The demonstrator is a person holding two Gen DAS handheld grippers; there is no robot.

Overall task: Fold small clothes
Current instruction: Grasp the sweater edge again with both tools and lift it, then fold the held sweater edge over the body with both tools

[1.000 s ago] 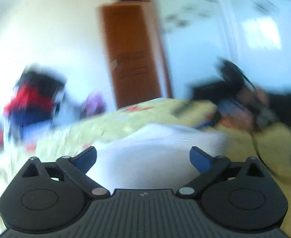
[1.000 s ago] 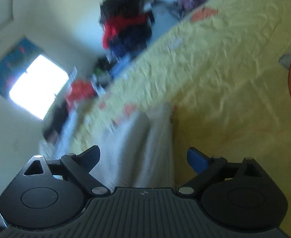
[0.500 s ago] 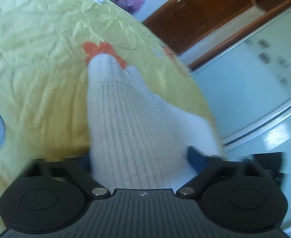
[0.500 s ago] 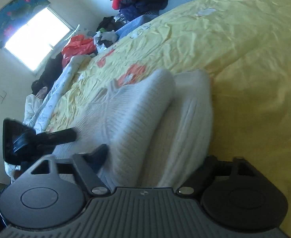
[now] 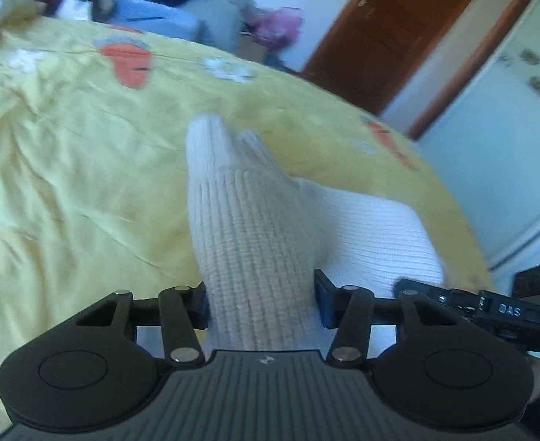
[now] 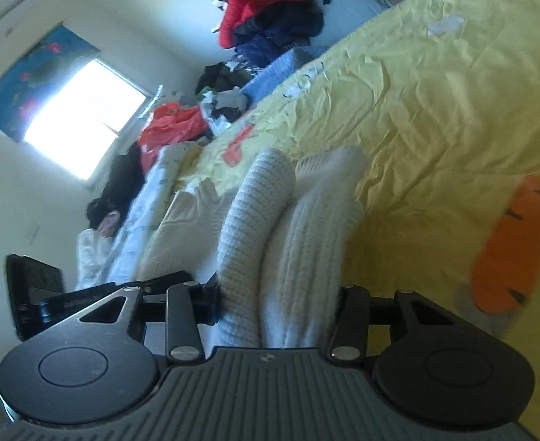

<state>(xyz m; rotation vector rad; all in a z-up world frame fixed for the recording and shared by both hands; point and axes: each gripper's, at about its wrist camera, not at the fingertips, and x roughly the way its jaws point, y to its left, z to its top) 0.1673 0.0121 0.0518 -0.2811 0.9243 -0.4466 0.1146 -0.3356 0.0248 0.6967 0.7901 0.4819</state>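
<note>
A white ribbed knit garment [image 5: 255,228] lies on the yellow bedsheet [image 5: 67,154]. Its near end is bunched between the jaws of my left gripper [image 5: 262,303], which are closing, both pads touching the cloth. In the right wrist view the same garment [image 6: 292,220] runs away in two rolled folds. My right gripper [image 6: 279,305] is closing on its near end, and the cloth fills the gap between its pads. Each gripper shows at the edge of the other's view: the right one [image 5: 508,308] and the left one [image 6: 49,294].
The sheet carries orange prints [image 6: 505,253]. Piles of red and dark clothes [image 6: 270,11] and a blue folded item [image 5: 152,18] sit beyond the bed's far edge. A brown door [image 5: 387,33] and a pale wardrobe [image 5: 508,117] stand to the right, a window [image 6: 82,121] to the left.
Both grippers came down onto the white garment with jaws wide and have closed in on its near end. The left gripper rolled and swung across the bed.
</note>
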